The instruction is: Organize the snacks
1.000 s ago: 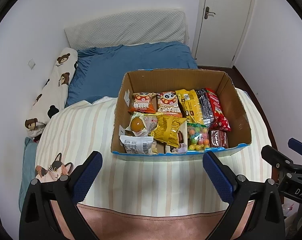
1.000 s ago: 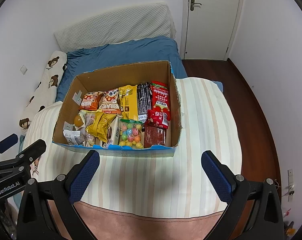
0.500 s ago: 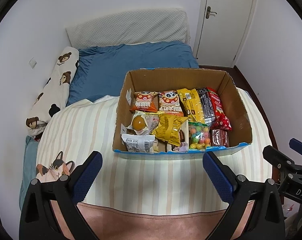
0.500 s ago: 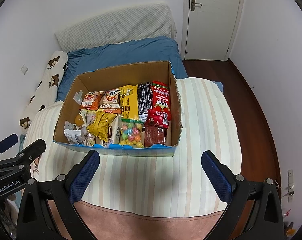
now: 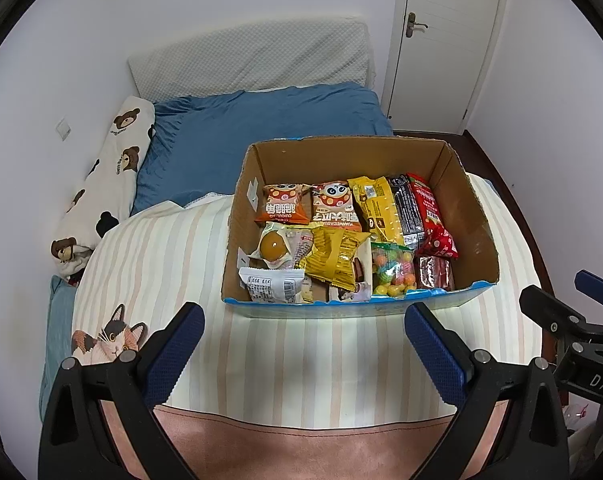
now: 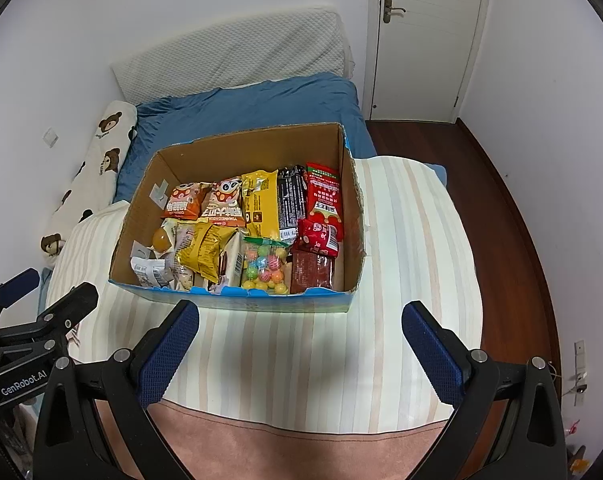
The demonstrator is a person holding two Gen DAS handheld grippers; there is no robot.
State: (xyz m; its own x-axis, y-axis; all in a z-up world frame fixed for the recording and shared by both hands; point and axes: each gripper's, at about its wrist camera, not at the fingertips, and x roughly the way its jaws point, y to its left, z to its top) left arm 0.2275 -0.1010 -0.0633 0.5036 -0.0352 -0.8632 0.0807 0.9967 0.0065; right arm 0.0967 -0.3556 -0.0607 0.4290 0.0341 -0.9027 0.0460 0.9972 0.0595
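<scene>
Just ahead of both wide-spread, bare claws, snack-filled cardboard box.

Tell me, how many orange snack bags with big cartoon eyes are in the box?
2. Both lie side by side at the back of the cardboard box: the left orange bag and the right orange bag. More could be buried underneath.

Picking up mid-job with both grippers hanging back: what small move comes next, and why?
Probably ease the right gripper forward toward the cardboard box. Both it and the left gripper are open and empty, short of the box, where the snacks lie jumbled, the candy bag nearest.
</scene>
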